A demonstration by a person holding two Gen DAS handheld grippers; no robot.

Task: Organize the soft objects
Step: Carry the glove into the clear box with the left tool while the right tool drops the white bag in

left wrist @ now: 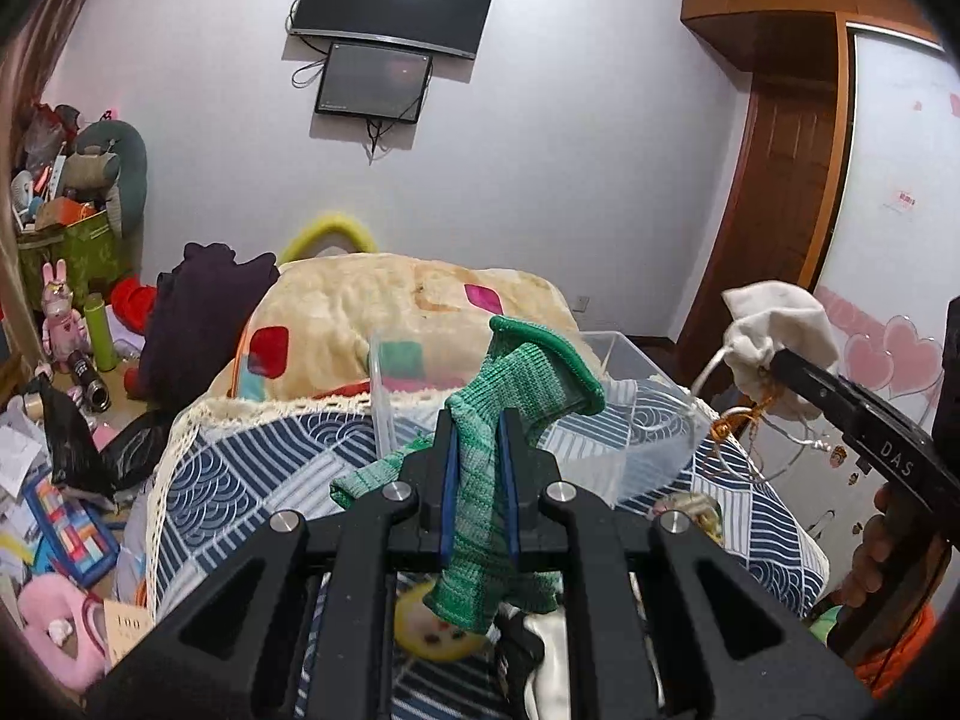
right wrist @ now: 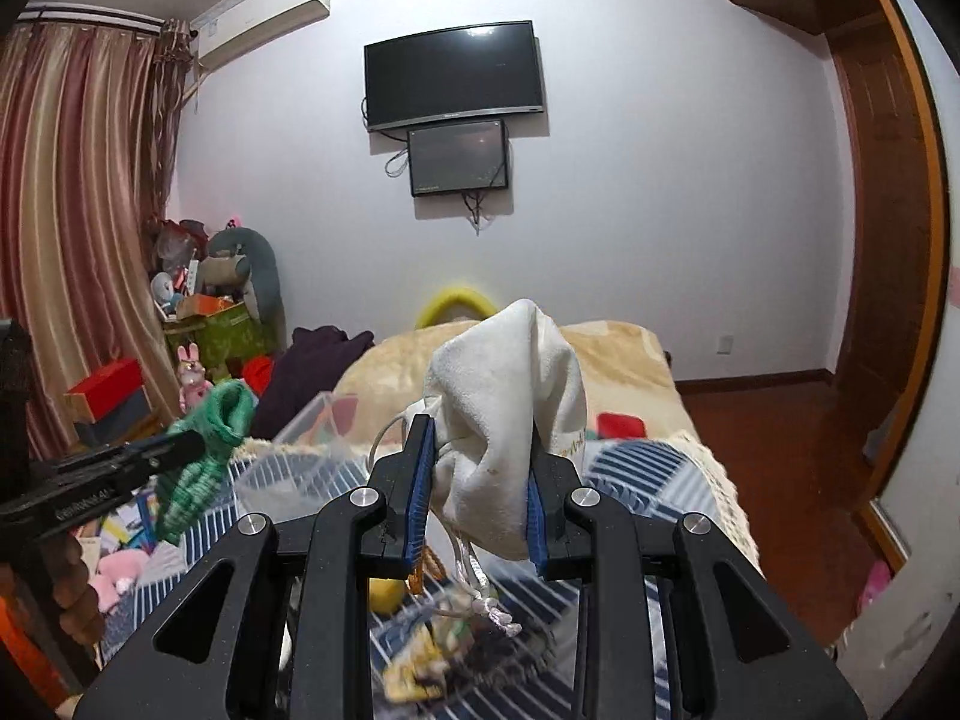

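The knit sock (left wrist: 480, 480) is green in two shades — darker at the cuff, paler banded stripes along the leg. The cloth pouch (right wrist: 510, 420) is off-white with a faint brown speck. Both tongs are black with blue pads (left wrist: 449, 492). The bedspread (left wrist: 252, 480) carries navy-and-white wave and stripe patches, edged in cream lace; the blanket (left wrist: 372, 300) behind it is pale yellow with red, pink and teal blocks. The curtain (right wrist: 72, 210) shows red and tan stripes — the wall (left wrist: 540, 150) is pale lilac.

The letters "DAS" stand in white on the black body of the right gripper (left wrist: 771, 367), and "100" is printed on a tan card (left wrist: 127, 626) at lower left.
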